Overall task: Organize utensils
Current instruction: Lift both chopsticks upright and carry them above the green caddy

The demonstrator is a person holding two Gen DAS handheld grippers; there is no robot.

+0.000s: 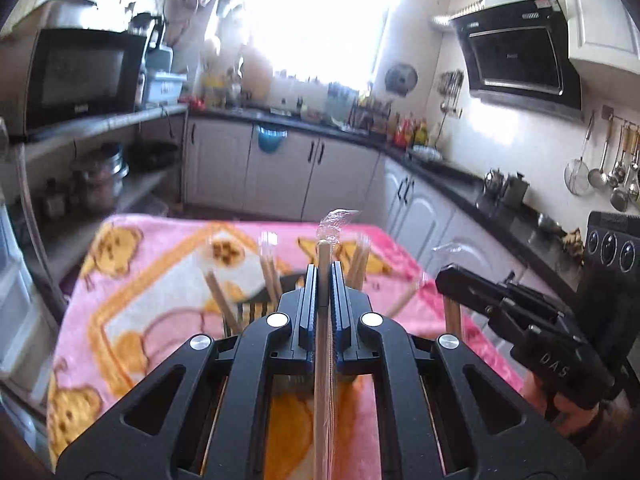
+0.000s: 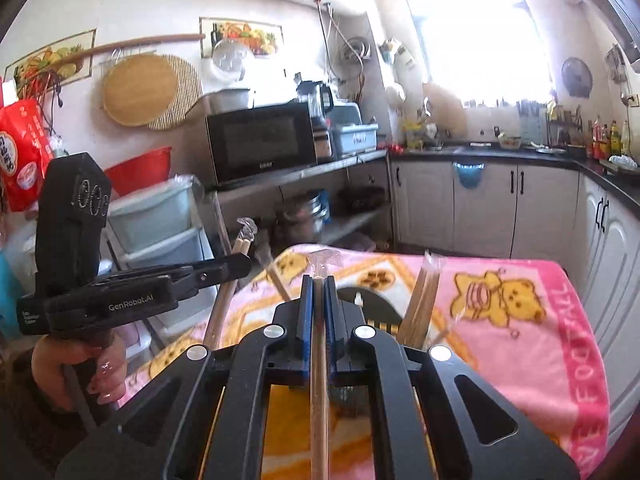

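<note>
Looking along the left hand-held gripper [image 1: 323, 270]: jaws closed tight on a pair of wrapped chopsticks [image 1: 322, 344], which runs between the blue pads and pokes out past the tips, clear wrapper crumpled at the top. Beyond and below, a black slotted holder [image 1: 256, 308] stands on the pink blanket [image 1: 152, 280] covering the tabletop, with more wrapped chopsticks [image 1: 270, 276] standing upright in it. At right, the right hand-held gripper [image 1: 448, 280] is seen side-on, held above the blanket's edge, a second wrapped pair [image 1: 453, 316] hanging from it.

Right wrist view: right hand-held gripper [image 2: 319, 280] likewise clamped on its wrapped pair [image 2: 319, 380], wrapper tip showing past the pads. The holder [image 2: 378, 308] sits just beyond, a bundle of wrapped sticks [image 2: 424, 304] leaning in it. At left, a hand [image 2: 76, 368] grips the left hand-held gripper [image 2: 244, 266], chopstick tips above it.
</note>
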